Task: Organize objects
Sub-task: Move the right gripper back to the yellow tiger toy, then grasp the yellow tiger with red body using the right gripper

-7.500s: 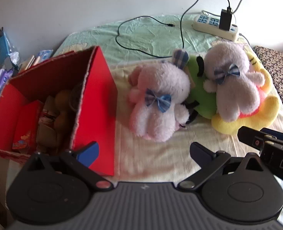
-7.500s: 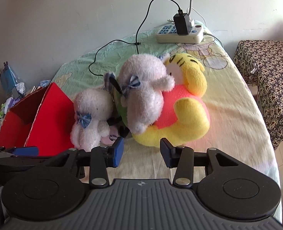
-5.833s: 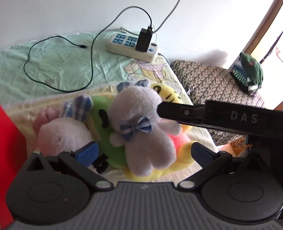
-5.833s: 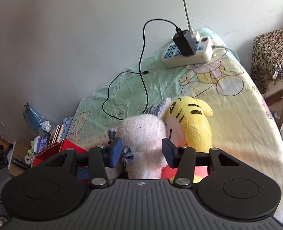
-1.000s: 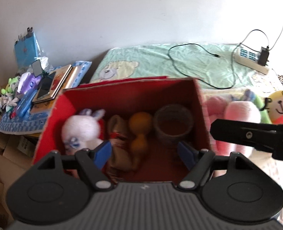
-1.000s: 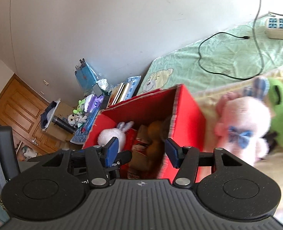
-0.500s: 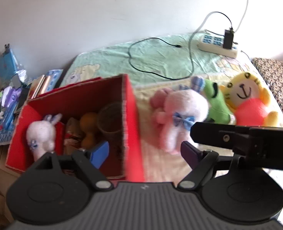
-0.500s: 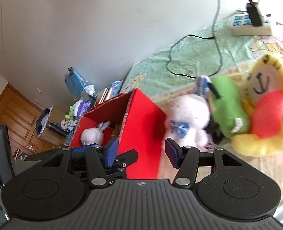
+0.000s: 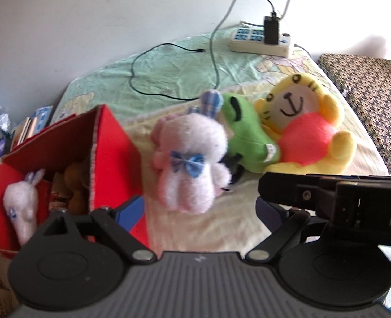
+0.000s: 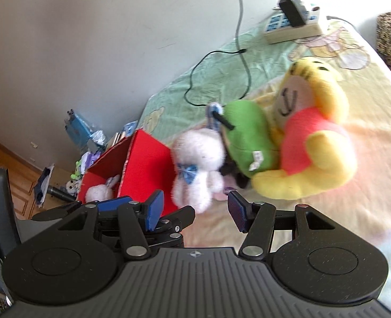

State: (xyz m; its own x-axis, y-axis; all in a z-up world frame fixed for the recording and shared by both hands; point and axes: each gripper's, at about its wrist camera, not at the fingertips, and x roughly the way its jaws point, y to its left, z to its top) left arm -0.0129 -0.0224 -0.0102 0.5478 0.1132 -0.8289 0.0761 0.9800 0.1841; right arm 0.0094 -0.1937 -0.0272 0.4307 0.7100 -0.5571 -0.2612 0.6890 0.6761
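Observation:
A red box (image 9: 108, 143) stands at the bed's left edge with a small white rabbit plush (image 9: 20, 206) and brown items inside. Right of it on the bed lie a pale pink plush with a blue bow (image 9: 192, 164), a green plush (image 9: 248, 137) and a yellow tiger plush in a red shirt (image 9: 307, 132). My left gripper (image 9: 198, 212) is open and empty, just short of the pink plush. My right gripper (image 10: 195, 209) is open and empty too, with the pink plush (image 10: 198, 164) just beyond its fingertips. Its black body (image 9: 328, 198) crosses the left wrist view.
A power strip with a black charger (image 9: 261, 42) and a loose black cable (image 9: 174, 79) lie at the far end of the bed. A patterned stool (image 9: 368, 84) stands to the right. Books and small items (image 9: 28, 127) are piled left of the box.
A white bow plush that lay on the yellow tiger now sits in the red box. Over the last second both grippers swung from above the box back right toward the bed's plush toys.

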